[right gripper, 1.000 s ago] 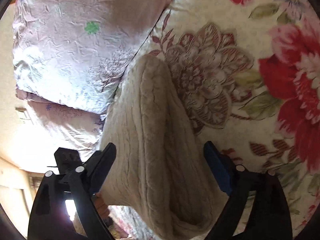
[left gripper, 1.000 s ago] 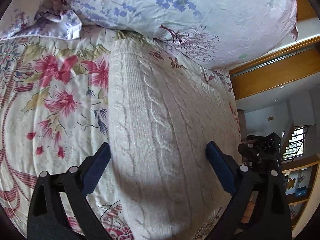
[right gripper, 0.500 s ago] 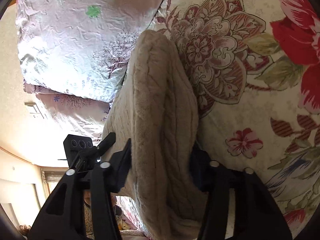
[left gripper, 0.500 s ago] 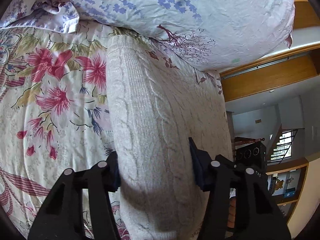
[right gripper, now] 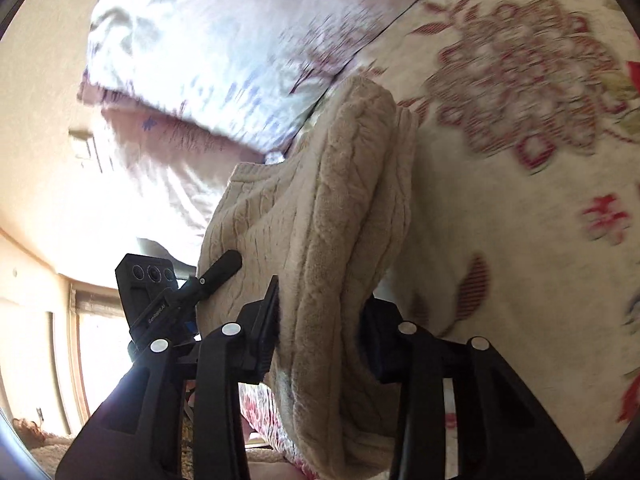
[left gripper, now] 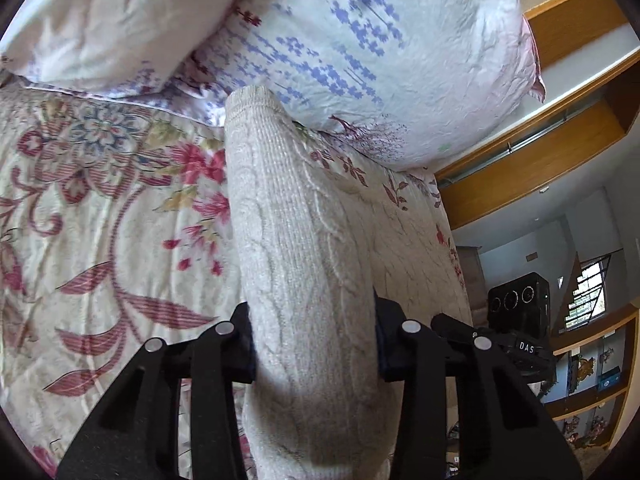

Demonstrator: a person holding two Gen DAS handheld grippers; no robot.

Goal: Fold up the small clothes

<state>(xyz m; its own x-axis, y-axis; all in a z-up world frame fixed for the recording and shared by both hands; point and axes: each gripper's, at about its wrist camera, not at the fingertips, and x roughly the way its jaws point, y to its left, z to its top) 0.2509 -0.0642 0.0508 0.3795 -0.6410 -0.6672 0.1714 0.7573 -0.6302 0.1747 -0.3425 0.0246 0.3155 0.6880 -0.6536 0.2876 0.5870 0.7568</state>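
1. floral bedspread (left gripper: pixel 100 240): spread across the whole lower field in both wrist views; red and pink blooms on cream; seen blurred in the right wrist view (right gripper: pixel 520 220).
2. pillows (left gripper: pixel 380 52): pale, with blue and purple sprigs, piled at 12 o'clock in the left view and at 11 o'clock in the right view (right gripper: pixel 208 40); their lower edge is met by the far end of the knit.
3. cream cable-knit sweater (left gripper: pixel 304 280): laid on the bedspread, its near edge gathered and raised off the cover; it runs from 6 o'clock up toward 12 in the left view, its ribbed end just under the pillows. in the right view (right gripper: pixel 320 240) a thick folded ridge is seen from 6 to 12 o'clock.
4. wooden trim and shelving (left gripper: pixel 540 168): noted at 3 to 4 o'clock in the left view, beyond the bed.
5. left gripper (left gripper: pixel 314 348): jaws have just been closing; a bunched fold of the sweater is clamped between the pads, narrow gap filled by knit.
6. right gripper (right gripper: pixel 318 332): jaws have just been closing as well; the folded ridge is pinched between the fingers. the other gripper's camera block is seen at 9 o'clock.
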